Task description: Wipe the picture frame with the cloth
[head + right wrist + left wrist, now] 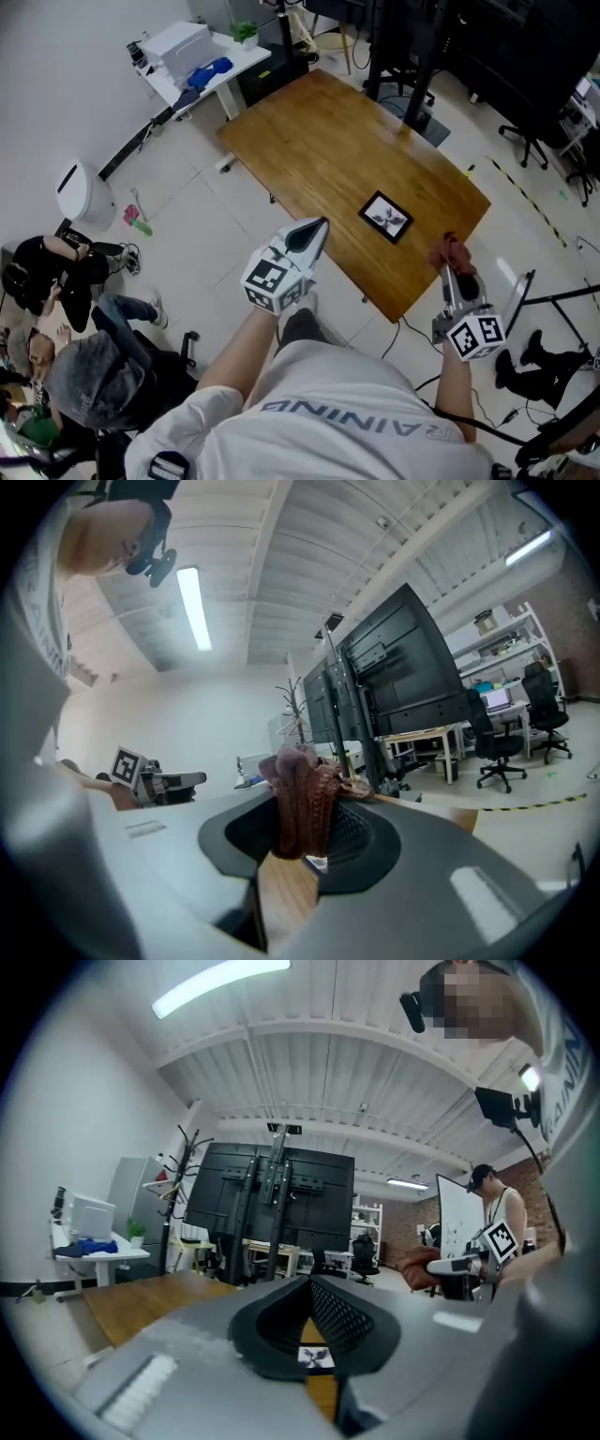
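**Pre-wipe: cloth gripped, frame untouched**

Frame (pixel 385 217) lies flat on the tabletop (pixel 328 131), toward its near-right end. Left tool (pixel 314 231) is closed on nothing and held off the tabletop's near edge. Right tool (pixel 457 277) is clamped on the bunched cloth (pixel 451 252), just off the tabletop's near-right corner, apart from the frame. My read: approach step. Next, lower the cloth flat onto the frame face; the left tool may need to pin the frame.

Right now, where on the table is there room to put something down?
Most of the table is bare: the far end and the middle, up to the picture frame. The only crowded spot is the near corner, where the frame lies and the right gripper holds the cloth.
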{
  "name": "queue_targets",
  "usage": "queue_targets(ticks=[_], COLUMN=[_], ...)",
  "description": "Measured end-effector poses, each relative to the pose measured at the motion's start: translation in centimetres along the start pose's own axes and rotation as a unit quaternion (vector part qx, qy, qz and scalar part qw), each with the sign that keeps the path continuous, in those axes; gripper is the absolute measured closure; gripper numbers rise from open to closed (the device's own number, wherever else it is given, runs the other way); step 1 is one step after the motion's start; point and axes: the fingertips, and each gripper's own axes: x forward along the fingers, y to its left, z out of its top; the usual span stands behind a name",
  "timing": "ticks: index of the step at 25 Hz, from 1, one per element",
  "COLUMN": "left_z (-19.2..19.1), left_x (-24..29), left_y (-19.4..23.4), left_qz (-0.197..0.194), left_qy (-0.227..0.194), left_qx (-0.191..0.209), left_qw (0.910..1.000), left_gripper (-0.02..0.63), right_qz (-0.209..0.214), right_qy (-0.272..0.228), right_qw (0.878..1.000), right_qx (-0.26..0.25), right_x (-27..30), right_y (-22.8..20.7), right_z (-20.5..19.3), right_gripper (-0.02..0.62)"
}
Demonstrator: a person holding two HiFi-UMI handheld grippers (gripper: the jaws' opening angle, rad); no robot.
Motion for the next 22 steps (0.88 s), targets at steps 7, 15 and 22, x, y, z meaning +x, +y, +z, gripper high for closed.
queue_targets(ticks=[7, 15, 22], left_z=[-0.2, -2.4, -9.1], left_x=[9.0, 14.7, 17.7], left_y=[5.3, 7.1, 4.6], left_qz=[-0.131, -0.207, -0.242], left_qy=[0.040, 0.083, 0.159], left_qx=[0.016, 0.003, 0.004], left_qw=[0.9905, 0.9747, 0.9571], left_gripper=[0.600, 0.600, 0.600], right_qz=[-0.108, -0.188, -0.195], right_qy=[-0.019, -0.019, -0.006], right_qw=[0.993, 0.979, 0.976], right_qx=[0.031, 0.079, 0.100], right_x=[5.9, 7.4, 8.9], right_y=[-1.1, -2.7, -5.8], right_z=[-0.4, -1.7, -4.4], right_gripper=[0.480, 0.480, 0.480])
